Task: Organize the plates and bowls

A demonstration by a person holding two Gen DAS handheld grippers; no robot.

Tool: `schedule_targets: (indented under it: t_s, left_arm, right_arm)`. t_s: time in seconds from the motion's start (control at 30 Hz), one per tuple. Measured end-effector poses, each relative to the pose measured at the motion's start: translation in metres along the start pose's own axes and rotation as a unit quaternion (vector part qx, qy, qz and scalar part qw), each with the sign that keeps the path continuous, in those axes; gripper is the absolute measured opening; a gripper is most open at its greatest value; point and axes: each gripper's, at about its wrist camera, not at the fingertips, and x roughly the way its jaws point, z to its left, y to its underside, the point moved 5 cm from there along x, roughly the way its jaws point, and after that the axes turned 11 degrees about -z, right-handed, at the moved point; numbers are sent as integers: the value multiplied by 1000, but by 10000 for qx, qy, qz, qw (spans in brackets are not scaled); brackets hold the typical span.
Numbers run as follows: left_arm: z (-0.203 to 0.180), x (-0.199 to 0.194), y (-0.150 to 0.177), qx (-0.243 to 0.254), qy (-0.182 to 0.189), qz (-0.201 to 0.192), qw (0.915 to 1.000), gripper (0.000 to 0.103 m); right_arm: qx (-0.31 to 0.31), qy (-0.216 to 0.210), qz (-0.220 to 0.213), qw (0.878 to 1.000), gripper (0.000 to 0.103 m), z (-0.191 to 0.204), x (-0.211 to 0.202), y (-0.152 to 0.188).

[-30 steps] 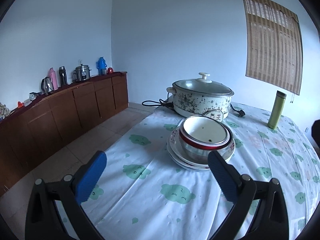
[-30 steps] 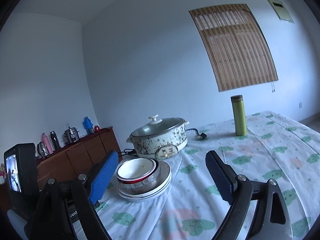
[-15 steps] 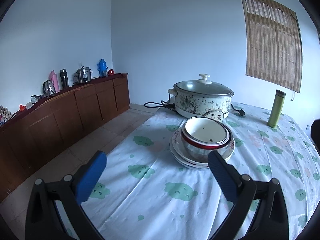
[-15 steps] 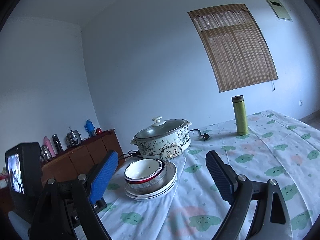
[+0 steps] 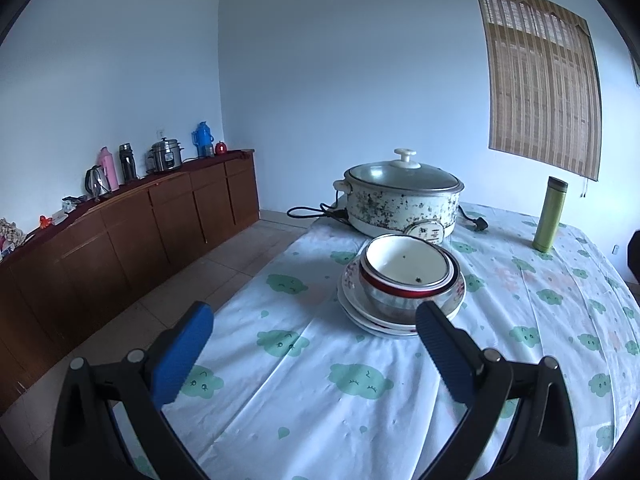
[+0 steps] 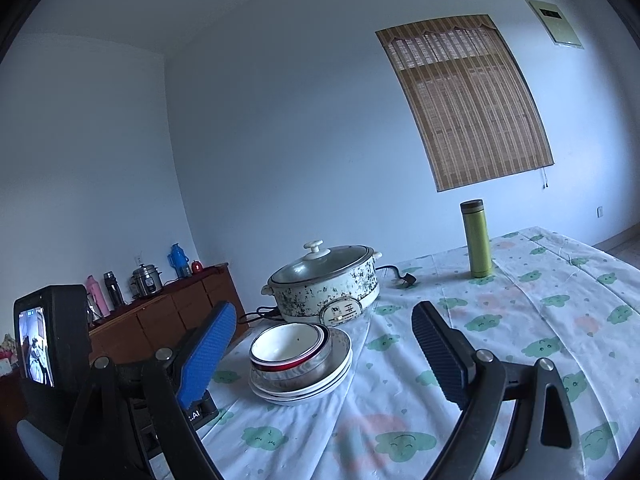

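My left gripper (image 5: 312,344) is spread wide with nothing in it. My right gripper (image 6: 320,344) is wide too, and empty. The bowls (image 5: 404,272) sit inside each other on a pile of plates (image 5: 360,312), in front of both grippers, not touching them. The big pot (image 5: 400,204) stands just behind the pile. The tablecloth (image 5: 320,392) is bare between me and the plates. The table's left edge drops to the floor (image 5: 192,280). The green bottle (image 6: 476,240) stands far off.
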Motion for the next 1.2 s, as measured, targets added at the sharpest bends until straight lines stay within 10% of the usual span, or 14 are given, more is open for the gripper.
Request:
schedule_targets:
  t_s: [1.2]
  left_arm:
    - [-5,7,3,137,-56,34,9999,103]
  right_arm:
    - [78,-23,-72,9999,92,-4,0,0]
